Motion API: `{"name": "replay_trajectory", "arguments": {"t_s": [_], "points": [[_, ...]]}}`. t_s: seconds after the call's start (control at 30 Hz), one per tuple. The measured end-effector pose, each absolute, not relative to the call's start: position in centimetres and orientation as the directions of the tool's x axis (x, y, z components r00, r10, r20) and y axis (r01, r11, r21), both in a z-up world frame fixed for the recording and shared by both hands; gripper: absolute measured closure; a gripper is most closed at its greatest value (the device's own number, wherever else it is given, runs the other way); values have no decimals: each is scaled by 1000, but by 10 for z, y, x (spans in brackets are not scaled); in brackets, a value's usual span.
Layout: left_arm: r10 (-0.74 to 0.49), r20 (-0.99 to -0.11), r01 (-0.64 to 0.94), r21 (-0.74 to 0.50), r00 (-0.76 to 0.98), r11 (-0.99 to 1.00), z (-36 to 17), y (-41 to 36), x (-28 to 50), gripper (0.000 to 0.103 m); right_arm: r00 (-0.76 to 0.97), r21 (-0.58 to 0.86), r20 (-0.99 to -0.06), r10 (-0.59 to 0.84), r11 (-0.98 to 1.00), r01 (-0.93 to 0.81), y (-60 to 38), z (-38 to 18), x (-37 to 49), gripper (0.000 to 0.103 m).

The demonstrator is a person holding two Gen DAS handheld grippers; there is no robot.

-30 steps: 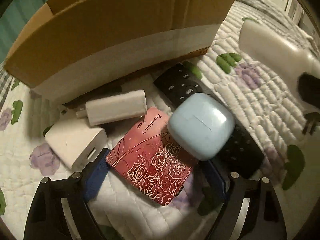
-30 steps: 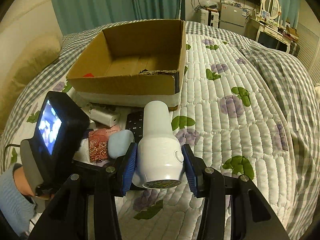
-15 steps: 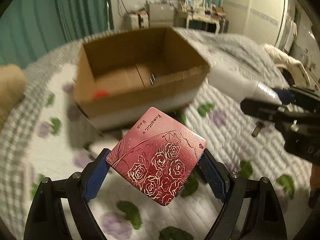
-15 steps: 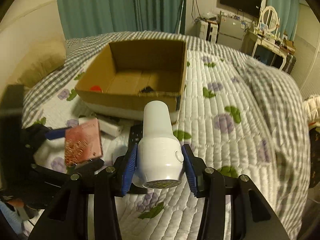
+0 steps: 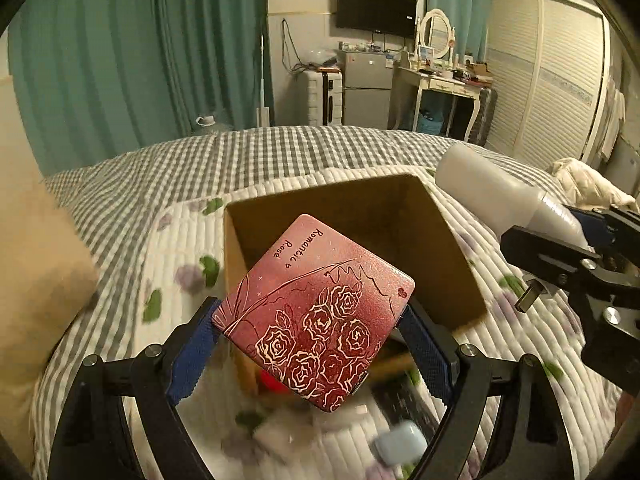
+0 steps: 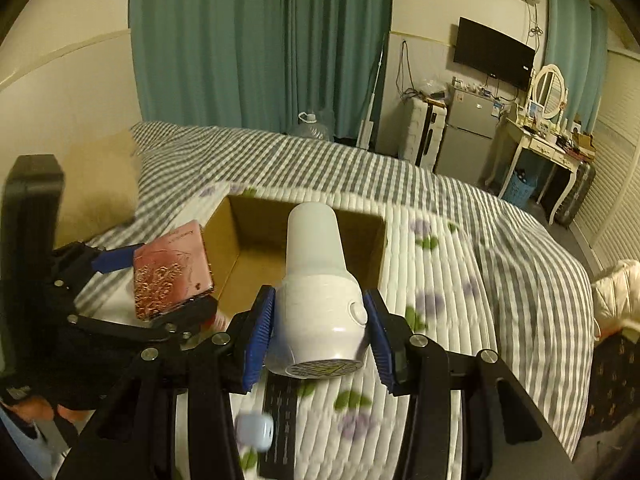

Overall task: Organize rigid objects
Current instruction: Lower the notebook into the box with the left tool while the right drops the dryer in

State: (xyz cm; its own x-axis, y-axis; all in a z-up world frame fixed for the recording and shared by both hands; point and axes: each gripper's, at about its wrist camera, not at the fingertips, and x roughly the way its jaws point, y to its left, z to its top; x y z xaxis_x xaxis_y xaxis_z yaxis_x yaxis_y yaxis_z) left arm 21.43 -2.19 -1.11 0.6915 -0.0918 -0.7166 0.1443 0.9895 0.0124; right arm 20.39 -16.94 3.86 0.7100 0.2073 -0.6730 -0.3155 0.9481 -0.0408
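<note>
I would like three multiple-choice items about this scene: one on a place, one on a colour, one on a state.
1. Where is the cardboard box?
A. on the quilted bedspread
B. on the dressing table
C. on the floor

2. What colour is the rose-patterned case?
A. green
B. red
C. yellow

3. What is the state of the right hand-held gripper?
A. open and empty
B. shut on the white appliance
C. shut on a remote

Answers:
1 A, the bedspread lies around the box.
2 B, its lid is red with pale roses.
3 B, both pads press the white appliance.
</note>
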Motion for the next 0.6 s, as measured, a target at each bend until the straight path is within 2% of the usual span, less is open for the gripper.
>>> {"name": "replay_trajectory", "arguments": {"t_s": [0.3, 0.6], "points": [[-66, -774, 140, 30, 630, 990, -61, -32, 265, 14, 651, -38, -736, 188, 948, -316, -160, -8, 272, 59], [-26, -756, 115, 66, 654, 991, -72, -39, 273, 12, 624, -1, -754, 205, 950, -313, -170, -36, 288, 59]]}}
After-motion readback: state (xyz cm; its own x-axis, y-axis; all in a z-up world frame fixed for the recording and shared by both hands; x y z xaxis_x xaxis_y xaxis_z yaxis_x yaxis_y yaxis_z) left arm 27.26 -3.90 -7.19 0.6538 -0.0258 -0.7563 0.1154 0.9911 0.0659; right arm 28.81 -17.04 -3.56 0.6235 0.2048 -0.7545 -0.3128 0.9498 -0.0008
